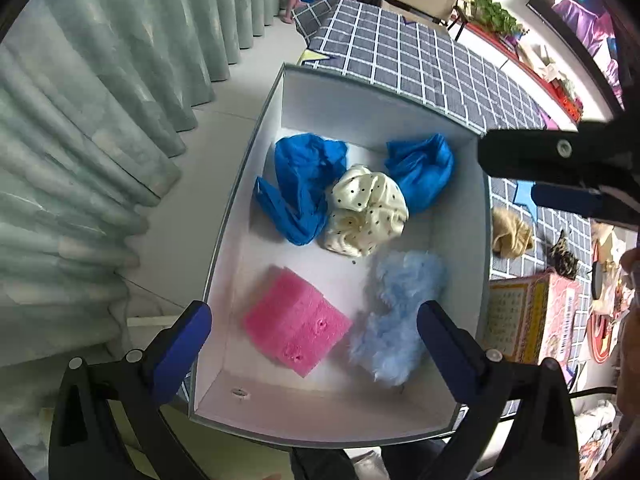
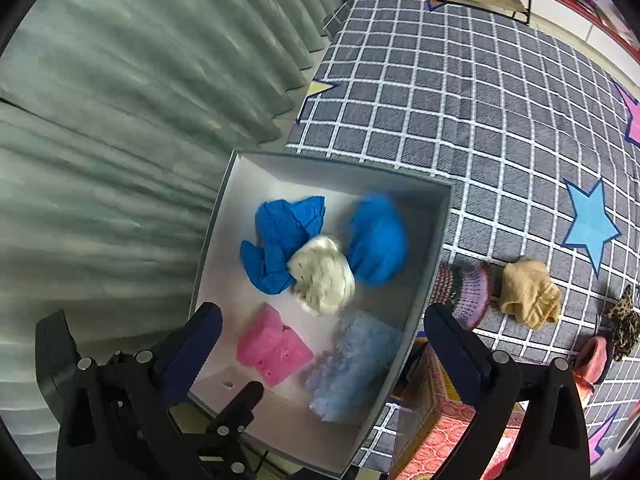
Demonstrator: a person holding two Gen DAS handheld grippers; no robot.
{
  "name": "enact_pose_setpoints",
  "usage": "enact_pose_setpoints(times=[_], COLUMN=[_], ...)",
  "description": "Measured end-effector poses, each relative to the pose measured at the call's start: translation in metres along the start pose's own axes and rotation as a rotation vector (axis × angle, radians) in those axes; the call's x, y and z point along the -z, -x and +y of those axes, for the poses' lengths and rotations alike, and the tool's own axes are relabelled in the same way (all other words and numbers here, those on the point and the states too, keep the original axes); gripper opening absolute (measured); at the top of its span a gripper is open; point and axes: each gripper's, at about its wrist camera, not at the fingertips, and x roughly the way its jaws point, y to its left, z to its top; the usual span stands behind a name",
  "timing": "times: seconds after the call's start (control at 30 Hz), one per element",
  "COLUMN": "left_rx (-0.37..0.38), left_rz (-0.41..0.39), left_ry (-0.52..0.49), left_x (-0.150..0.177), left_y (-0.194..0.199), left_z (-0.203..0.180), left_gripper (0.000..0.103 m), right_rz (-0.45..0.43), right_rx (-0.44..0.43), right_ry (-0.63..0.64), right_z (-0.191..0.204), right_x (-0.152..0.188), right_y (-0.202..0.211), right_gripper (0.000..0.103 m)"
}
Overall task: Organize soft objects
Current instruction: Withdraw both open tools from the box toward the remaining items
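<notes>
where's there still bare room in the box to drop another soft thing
Bare floor lies at the near end of the white box, in front of the pink sponge, and along the far wall. The middle is crowded: cream scrunchie wedged between two blue cloths.

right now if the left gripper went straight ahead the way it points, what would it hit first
Probably the pink sponge in the white box, or the fluffy light-blue piece beside it. The open left gripper frames both; depth is unclear.

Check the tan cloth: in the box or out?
Out. The tan cloth lies crumpled on the checked tablecloth, right of the white box, apart from its wall, no claw on it.
</notes>
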Motion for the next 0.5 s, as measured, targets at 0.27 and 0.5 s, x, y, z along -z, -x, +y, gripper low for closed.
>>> enact_pose_setpoints(times=[0.27, 0.5], left_rx=[0.031, 0.036], left_rz=[-0.012, -0.018], left_ry=[-0.050, -0.062], left_x=[-0.014, -0.023], left_y=[0.012, 0.018], left_z=[-0.021, -0.038], left_gripper=[0.103, 0.103], right_rz=[-0.017, -0.055], right_rx=[-0.015, -0.014], right_ry=[-0.046, -0.069], right_z=[-0.015, -0.023], right_x=[-0.001, 0.006], right_y=[0.023, 0.044], right_gripper=[0.102, 0.102])
